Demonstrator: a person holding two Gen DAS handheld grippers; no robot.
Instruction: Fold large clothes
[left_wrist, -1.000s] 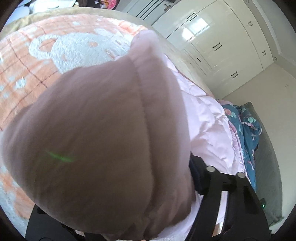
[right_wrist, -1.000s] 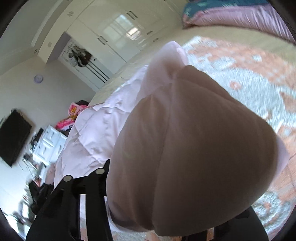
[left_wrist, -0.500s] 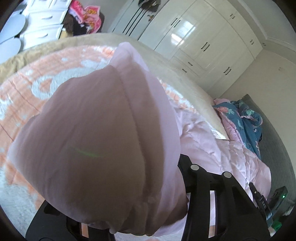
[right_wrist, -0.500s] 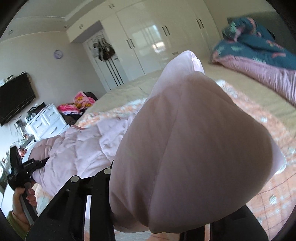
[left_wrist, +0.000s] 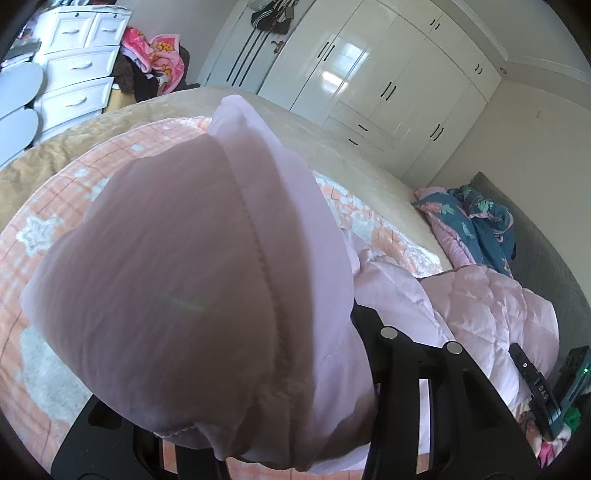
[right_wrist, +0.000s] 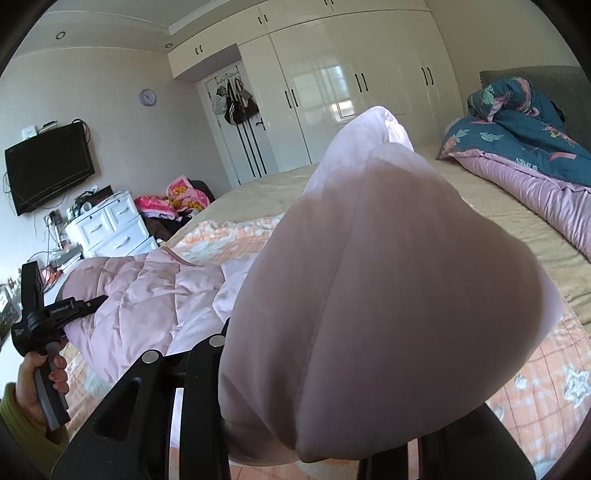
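both your grippers are clamped on the pink quilted jacket (left_wrist: 207, 280): left gripper (left_wrist: 258, 439) and right gripper (right_wrist: 295, 435) each have a puffy bunch bulging over the fingers. the rest trails onto the peach blanket (left_wrist: 48, 206) on the bed. it looks light, soft and springy with a slick shell, so it'll likely slip and puff back. grab at stitched seams or hem, not mid-panel.
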